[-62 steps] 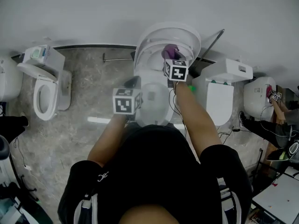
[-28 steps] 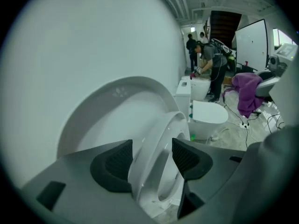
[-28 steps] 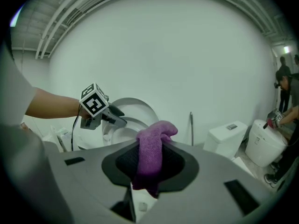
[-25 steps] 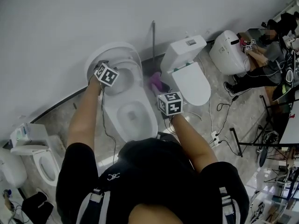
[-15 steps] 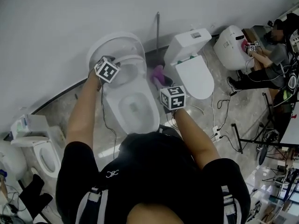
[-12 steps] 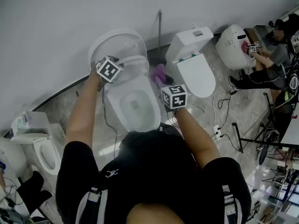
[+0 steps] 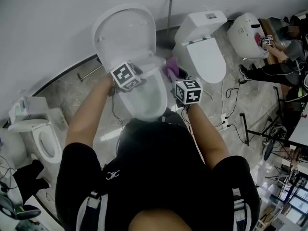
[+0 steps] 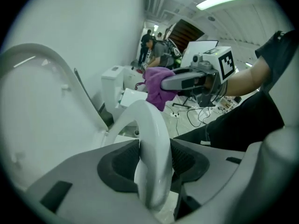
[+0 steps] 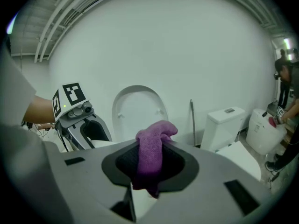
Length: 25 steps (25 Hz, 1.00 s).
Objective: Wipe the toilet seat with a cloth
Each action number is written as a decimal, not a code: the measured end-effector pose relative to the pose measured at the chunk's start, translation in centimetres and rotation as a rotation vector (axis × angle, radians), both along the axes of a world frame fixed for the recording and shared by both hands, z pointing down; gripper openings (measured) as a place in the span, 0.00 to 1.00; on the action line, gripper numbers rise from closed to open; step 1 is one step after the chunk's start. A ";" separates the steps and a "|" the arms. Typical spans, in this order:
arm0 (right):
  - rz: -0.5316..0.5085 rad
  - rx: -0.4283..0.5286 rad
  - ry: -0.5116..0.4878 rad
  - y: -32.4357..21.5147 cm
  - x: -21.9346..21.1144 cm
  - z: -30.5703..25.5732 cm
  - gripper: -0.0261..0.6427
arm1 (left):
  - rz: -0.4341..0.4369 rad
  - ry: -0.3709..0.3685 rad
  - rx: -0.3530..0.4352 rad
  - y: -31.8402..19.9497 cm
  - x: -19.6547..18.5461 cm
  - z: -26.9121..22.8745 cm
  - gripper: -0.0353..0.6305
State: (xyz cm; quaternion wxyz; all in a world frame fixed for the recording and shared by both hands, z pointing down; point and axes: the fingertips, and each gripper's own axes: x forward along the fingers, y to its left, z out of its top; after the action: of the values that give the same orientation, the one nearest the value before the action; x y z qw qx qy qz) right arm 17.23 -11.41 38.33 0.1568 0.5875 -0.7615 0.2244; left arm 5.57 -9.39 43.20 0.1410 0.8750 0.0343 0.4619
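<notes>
My left claw [image 8: 152, 164], jaws just eased wider, pressed either side of the raised toilet seat [image 8: 150, 125], my right claw [image 9: 149, 167] stayed out of it, clamped on the purple cloth [image 9: 152, 150], just right of the bowl [image 7: 144, 100], lid [image 7: 124, 30] stood open beyond.

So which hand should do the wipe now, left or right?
Right, probably. The right gripper has the purple cloth pinched in its jaws, close to the toilet. The left gripper has the seat between its jaws, which have just been opening, and carries no cloth.
</notes>
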 end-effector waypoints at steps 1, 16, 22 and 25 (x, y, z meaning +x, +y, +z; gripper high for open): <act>0.002 -0.011 -0.003 0.7 -0.1 0.6 0.17 | 0.012 -0.001 -0.001 1.0 0.1 0.5 0.32; 0.061 -0.182 -0.021 6.9 1.6 7.5 0.17 | -0.151 0.151 -0.450 10.5 2.0 6.1 0.35; 0.031 -0.207 -0.046 6.5 1.7 9.9 0.17 | -0.190 0.109 -0.439 14.8 2.2 11.7 0.33; -0.001 -0.229 -0.059 6.2 1.7 11.4 0.17 | -0.301 0.082 -0.472 16.2 2.4 14.8 0.32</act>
State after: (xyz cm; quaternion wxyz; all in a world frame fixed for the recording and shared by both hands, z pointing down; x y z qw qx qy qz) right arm 18.95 -5.24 49.71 0.2008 0.5585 -0.7354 0.3270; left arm 7.92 6.84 58.04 0.4063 0.8312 0.0161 0.3792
